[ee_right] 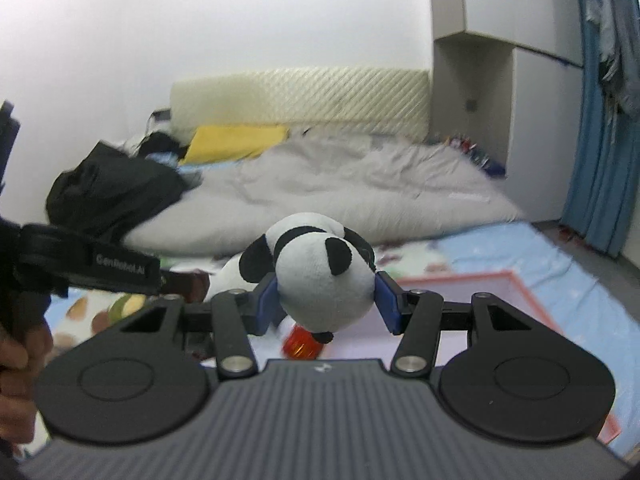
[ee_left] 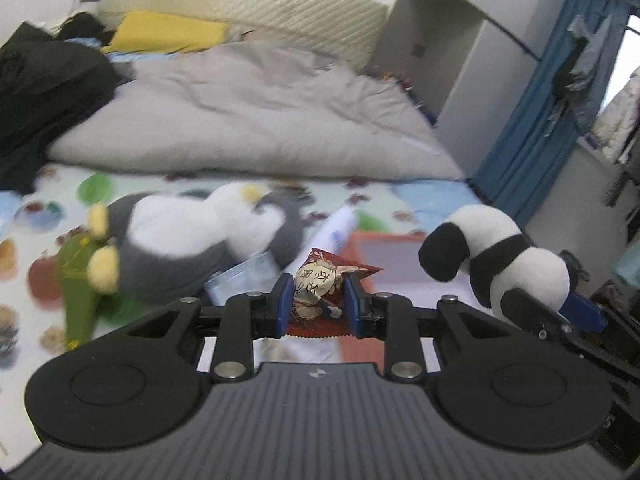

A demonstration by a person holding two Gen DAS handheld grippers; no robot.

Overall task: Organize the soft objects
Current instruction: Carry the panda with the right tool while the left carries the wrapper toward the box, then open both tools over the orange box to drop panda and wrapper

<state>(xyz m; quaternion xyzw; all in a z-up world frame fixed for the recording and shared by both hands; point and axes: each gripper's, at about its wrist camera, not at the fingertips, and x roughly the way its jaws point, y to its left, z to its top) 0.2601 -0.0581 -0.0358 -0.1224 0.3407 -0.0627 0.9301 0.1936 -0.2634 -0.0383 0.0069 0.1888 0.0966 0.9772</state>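
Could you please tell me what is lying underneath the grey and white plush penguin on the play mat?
Under the plush penguin lie a green packet at its left and a pale plastic pack at its right, both on the play mat. How far they reach beneath it is hidden.

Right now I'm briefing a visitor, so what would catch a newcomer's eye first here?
The panda plush, clamped in the right hand-held gripper, fills the foreground. The left hand-held gripper pinches a red snack packet. Behind lie a grey penguin plush on the fruit-print mat and a rumpled grey duvet.
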